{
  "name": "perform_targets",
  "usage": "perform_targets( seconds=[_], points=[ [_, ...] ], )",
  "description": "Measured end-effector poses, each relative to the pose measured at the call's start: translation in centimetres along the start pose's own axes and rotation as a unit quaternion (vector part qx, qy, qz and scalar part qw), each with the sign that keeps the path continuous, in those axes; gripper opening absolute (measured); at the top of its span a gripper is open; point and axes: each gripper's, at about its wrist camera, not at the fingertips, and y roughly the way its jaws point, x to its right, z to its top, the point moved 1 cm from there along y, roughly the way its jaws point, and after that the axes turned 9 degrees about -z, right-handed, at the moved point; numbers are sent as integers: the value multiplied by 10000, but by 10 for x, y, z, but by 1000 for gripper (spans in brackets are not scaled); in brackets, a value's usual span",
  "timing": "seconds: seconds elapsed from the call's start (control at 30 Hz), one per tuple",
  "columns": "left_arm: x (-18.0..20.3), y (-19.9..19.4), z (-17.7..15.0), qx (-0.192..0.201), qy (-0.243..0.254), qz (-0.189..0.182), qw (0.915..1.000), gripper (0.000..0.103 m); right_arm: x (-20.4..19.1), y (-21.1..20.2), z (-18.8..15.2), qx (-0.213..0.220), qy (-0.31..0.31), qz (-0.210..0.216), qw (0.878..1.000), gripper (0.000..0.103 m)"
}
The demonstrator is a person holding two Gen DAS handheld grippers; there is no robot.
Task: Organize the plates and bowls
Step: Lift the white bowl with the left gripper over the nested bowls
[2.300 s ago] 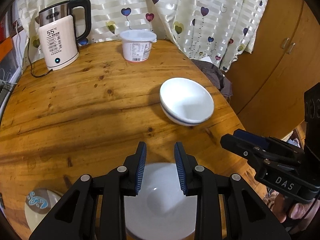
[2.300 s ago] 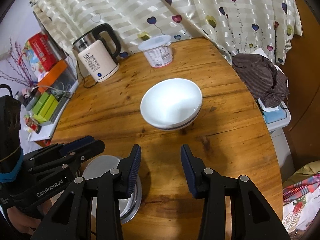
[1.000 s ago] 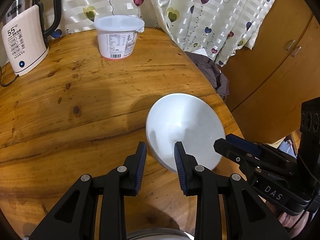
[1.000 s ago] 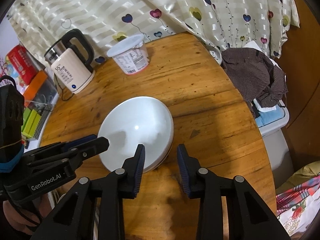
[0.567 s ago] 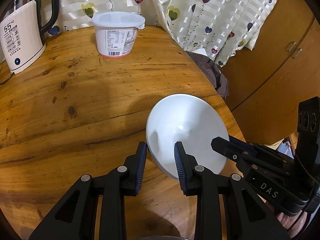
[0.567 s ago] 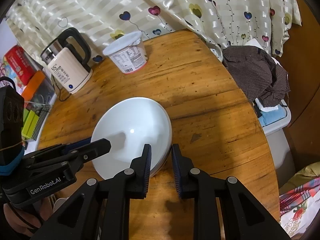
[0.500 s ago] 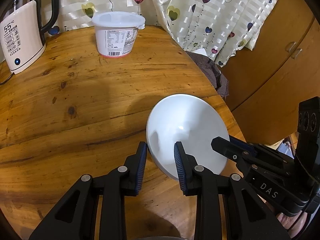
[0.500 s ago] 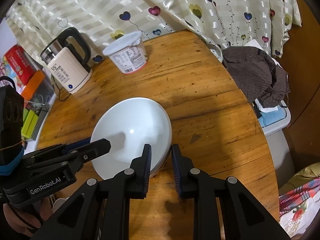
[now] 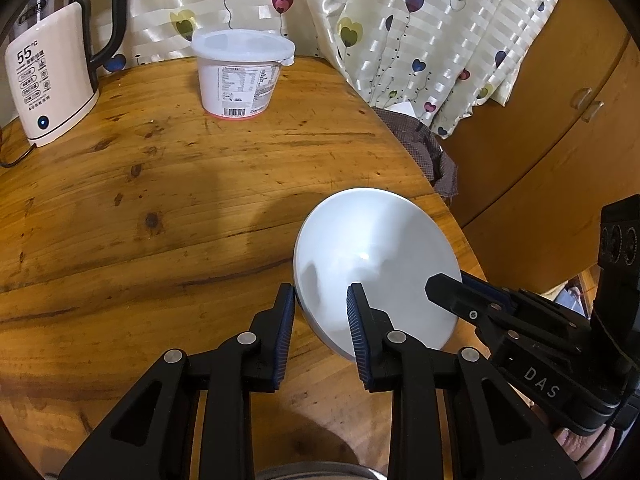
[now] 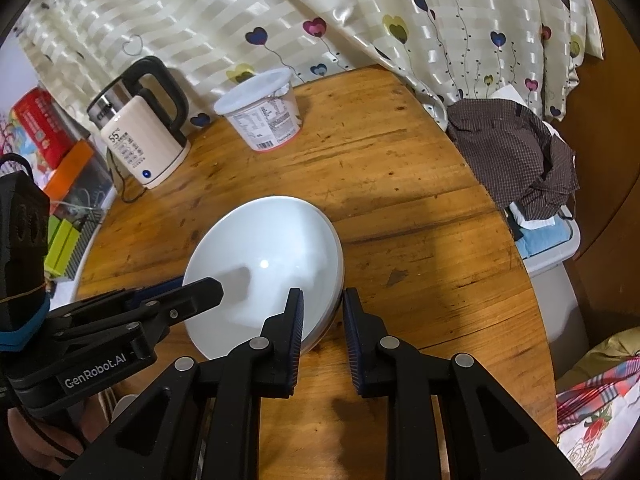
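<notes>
A stack of white bowls sits on the round wooden table near its right edge. My left gripper straddles the stack's left rim, one pad outside and one over the inside, with a gap still showing. My right gripper has narrowed onto the opposite rim, one pad inside the top bowl and the other against the outer wall. Each gripper also shows in the other's view: the right gripper and the left gripper.
A cream kettle and a white lidded tub stand at the table's far side by the curtain. A brown checked cloth lies on a bin beyond the right edge. A metal plate's rim shows under my left gripper.
Both grippers came forward from the near plate to the bowl stack. Over the last second the right jaws narrowed onto the rim. The left jaws kept almost the same gap.
</notes>
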Motion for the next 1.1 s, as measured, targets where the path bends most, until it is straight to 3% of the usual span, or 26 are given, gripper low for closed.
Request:
perform_targets(
  seconds=[1.1],
  points=[
    [14, -84, -39, 516, 38, 62, 9986, 28, -43, -77, -24, 397, -248, 156, 9988, 20]
  ],
)
